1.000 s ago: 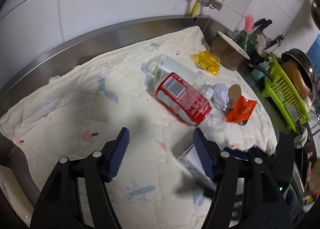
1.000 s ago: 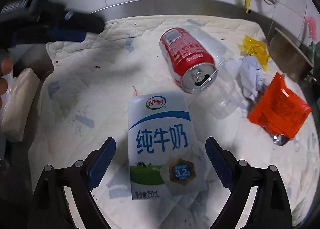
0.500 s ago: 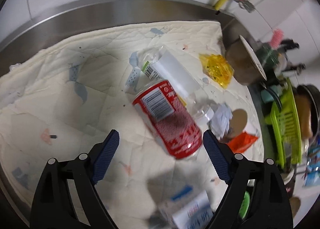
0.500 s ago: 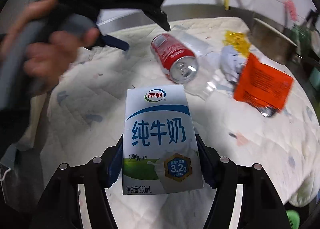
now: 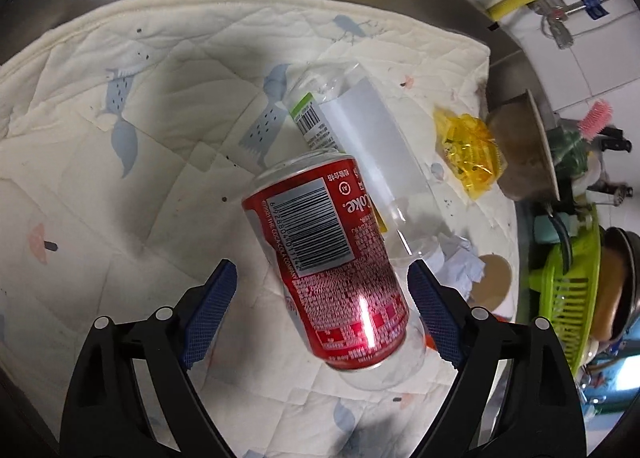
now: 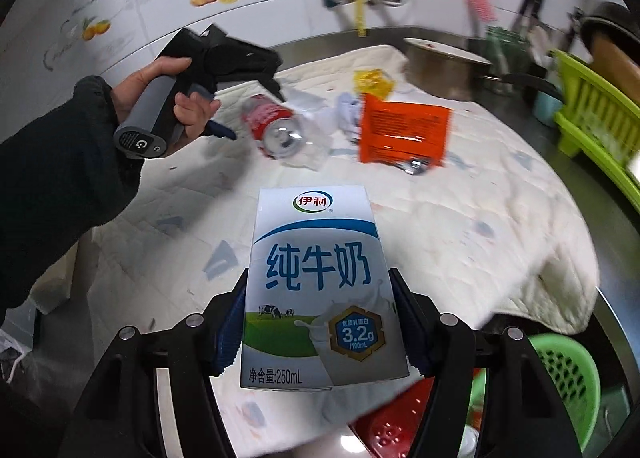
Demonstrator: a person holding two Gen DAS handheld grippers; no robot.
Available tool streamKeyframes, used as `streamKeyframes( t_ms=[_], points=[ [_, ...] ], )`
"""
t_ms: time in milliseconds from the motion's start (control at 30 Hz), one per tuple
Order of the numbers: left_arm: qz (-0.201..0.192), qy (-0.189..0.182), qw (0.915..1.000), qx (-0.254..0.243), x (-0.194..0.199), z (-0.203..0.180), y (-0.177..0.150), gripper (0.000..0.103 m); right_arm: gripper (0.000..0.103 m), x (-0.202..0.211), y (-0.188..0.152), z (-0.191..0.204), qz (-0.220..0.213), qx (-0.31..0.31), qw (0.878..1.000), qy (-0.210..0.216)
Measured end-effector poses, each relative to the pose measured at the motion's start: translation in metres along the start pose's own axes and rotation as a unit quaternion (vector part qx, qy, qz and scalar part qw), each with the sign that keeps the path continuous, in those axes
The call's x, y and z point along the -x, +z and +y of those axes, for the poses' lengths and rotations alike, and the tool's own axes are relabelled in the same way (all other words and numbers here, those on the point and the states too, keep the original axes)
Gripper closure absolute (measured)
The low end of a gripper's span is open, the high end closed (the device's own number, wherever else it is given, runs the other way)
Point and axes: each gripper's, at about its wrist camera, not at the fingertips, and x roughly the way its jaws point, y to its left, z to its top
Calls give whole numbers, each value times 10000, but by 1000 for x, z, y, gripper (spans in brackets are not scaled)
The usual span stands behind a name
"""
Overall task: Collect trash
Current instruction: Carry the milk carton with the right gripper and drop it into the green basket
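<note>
A red cola can [image 5: 328, 262] lies on its side on the quilted cloth [image 5: 120, 178]. My left gripper [image 5: 322, 316] is open, its blue pads on either side of the can with gaps. A clear plastic bottle [image 5: 360, 130] lies behind the can. My right gripper [image 6: 318, 322] is shut on a white and blue milk carton [image 6: 320, 282], lifted above the cloth. In the right wrist view the can [image 6: 274, 126], the left gripper [image 6: 250, 86], an orange wrapper [image 6: 404, 130] and a yellow wrapper [image 6: 372, 82] show beyond.
Crumpled white paper [image 5: 460, 266] and the yellow wrapper [image 5: 472, 150] lie right of the can. A metal pot [image 5: 524, 154] and green dish rack [image 5: 564, 290] stand at the right. A green basket [image 6: 568, 378] sits below the counter edge.
My left gripper has moved down and forward so its open fingers now straddle the can. My right gripper closed on the milk carton and has lifted it back off the cloth.
</note>
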Motion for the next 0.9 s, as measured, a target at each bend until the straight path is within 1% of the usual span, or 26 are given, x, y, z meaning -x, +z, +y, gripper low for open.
streamKeyframes(
  t_ms=[233, 333, 433, 500, 600, 667, 733, 900],
  points=[
    [127, 121, 9997, 157, -16, -2, 1, 18, 40, 23, -26, -28, 5, -517, 9980, -364],
    [169, 37, 9996, 215, -19, -1, 1, 23, 40, 32, -37, -40, 15, -738, 9960, -507],
    [154, -79, 9996, 224, -18, -2, 0, 32, 40, 41, -48, -49, 11, -927, 9935, -654],
    [134, -47, 9997, 191, -15, -3, -2, 34, 40, 46, -53, -55, 6, -1040, 9917, -751],
    [122, -103, 9997, 176, -12, -1, -3, 38, 40, 53, -62, -64, -13, -1218, 9885, -894],
    [108, -168, 9997, 107, -8, 1, -6, 41, 40, 57, -68, -70, -18, -1317, 9864, -985],
    [103, -204, 9997, 39, -2, 3, -8, 41, 40, 62, -74, -78, -13, -1413, 9833, -1143],
    [-4, -270, 9991, -317, 19, 2, -18, 42, 40, 72, -96, -100, 71, -1794, 9720, -1516]
  ],
)
